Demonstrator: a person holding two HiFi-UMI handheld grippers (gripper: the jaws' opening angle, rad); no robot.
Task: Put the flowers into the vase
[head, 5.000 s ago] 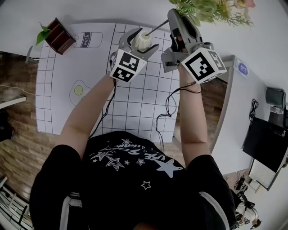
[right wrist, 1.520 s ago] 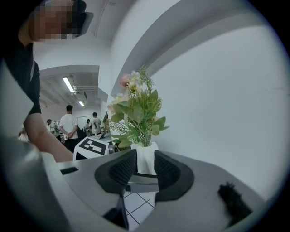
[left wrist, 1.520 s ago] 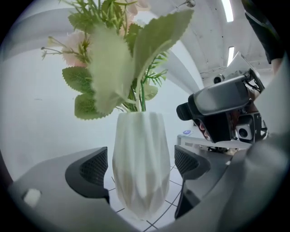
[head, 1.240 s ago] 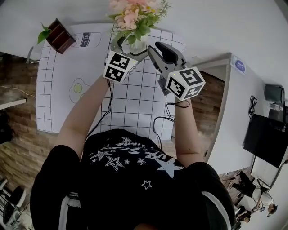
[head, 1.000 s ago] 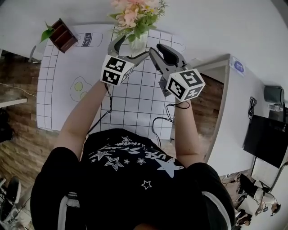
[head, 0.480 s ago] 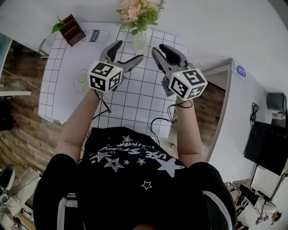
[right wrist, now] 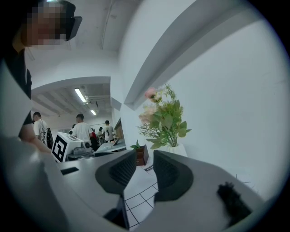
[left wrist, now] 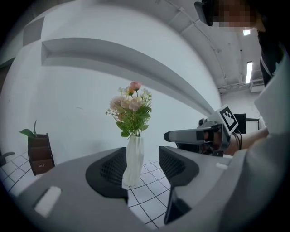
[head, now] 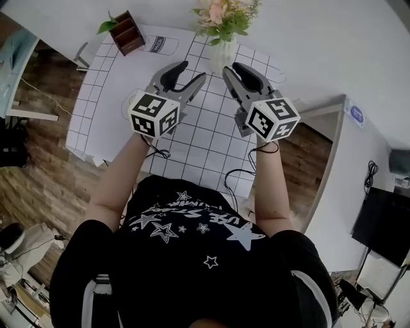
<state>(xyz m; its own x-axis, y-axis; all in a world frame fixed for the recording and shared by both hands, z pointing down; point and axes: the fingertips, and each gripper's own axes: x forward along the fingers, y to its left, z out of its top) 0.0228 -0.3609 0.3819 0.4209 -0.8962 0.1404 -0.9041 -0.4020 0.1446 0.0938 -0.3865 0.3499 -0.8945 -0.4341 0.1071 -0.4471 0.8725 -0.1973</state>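
Head view looks down on a white surface [head: 333, 57] partly covered by a gridded mat [head: 192, 138]. The white ribbed vase [head: 221, 56] stands upright near the mat's far edge. The flowers [head: 224, 16], pink blooms among green leaves, are in the vase, with their stems down its neck.

The left gripper [head: 194, 70] is held above the mat on the near left side of the vase, and the right gripper [head: 232, 66] on its near right side. Both point roughly level toward the far wall, each carrying its cube with square markers.

Left gripper view shows its two dark pads standing apart with bare air between them. The jaws have just been closing, but on nothing. The vase and flowers appear through the gap, farther off on the mat and not touched. The right gripper shows to the right of the vase, clear of it.

Right gripper view shows its pads apart as well, gripping nothing. The flowers and the vase's rim rise beyond the right-hand pad.

A small wooden box [head: 126, 32] holding a green plant [head: 107, 25] stands at the mat's far left corner, well apart from the vase.
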